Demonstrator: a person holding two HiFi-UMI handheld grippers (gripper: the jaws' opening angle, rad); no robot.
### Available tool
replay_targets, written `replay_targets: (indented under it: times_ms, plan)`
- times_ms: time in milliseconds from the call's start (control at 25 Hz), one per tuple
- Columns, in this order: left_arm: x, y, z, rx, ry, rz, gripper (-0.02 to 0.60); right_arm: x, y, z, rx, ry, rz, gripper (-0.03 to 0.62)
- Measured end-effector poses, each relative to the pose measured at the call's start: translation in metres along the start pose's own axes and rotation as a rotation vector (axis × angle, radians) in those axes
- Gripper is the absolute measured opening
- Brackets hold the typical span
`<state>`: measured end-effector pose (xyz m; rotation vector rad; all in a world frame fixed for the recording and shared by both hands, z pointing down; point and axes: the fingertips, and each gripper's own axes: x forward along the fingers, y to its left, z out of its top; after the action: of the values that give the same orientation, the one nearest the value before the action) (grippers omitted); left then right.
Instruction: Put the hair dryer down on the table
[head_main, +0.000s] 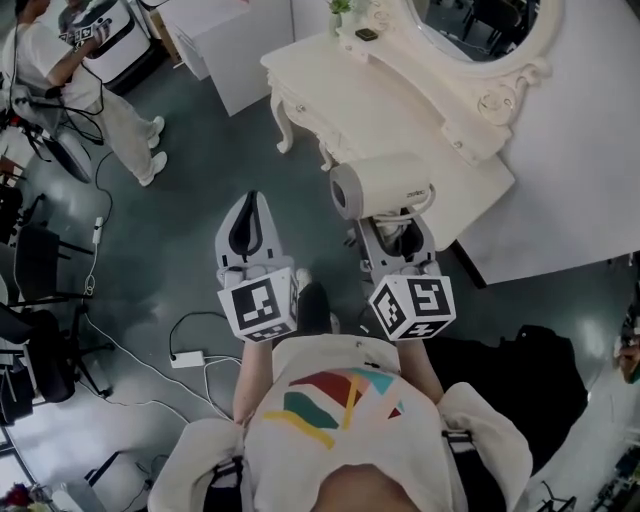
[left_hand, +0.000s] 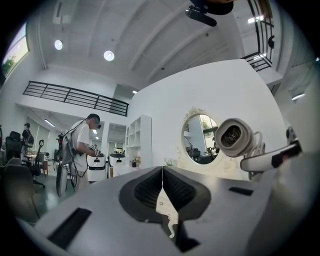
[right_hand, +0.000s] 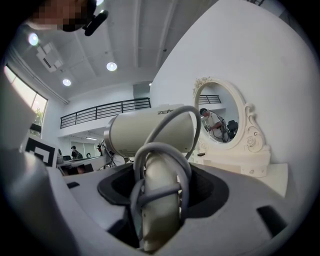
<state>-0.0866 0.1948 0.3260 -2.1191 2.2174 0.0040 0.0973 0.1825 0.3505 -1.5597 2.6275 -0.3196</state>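
While one hair dryer (head_main: 380, 185) sits gripped in the right claw (right_hand: 161, 197) | left claw (left_hand: 162, 172) clenched, empty | one table (head_main: 340, 90) near

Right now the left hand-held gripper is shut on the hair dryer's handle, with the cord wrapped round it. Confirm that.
Wrong gripper. It is the right hand-held gripper that is shut on the hair dryer handle, with the cord wrapped round it, as the right gripper view shows. The left hand-held gripper is shut on nothing.
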Motion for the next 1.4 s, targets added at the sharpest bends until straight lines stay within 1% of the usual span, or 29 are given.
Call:
replay_targets:
  times_ms: [160,360,680,960,1120,1400]
  plan:
    - [0.005,-0.001,-0.001,0.007,-0.008,0.012,0.005,0.002,-0.007,0.001,-0.001,-0.008,0.004,0.258]
    - [0.014,-0.008,0.004,0.018,-0.032,0.001,0.005,0.001,-0.015,0.003,-0.001,-0.025,-0.006,0.258]
    - [0.039,-0.027,0.008,0.033,-0.072,-0.059,0.005,0.008,-0.028,0.006,-0.013,-0.055,-0.035,0.258]
    - [0.059,-0.027,0.004,0.036,-0.065,-0.075,0.005,0.027,-0.03,0.003,-0.007,-0.035,-0.027,0.258]
    - [0.073,-0.019,-0.005,0.03,-0.047,-0.067,0.005,0.046,-0.028,-0.001,-0.01,-0.02,-0.016,0.258]
    - [0.116,-0.008,-0.022,0.009,-0.019,-0.069,0.005,0.087,-0.034,-0.008,-0.021,0.008,-0.015,0.258]
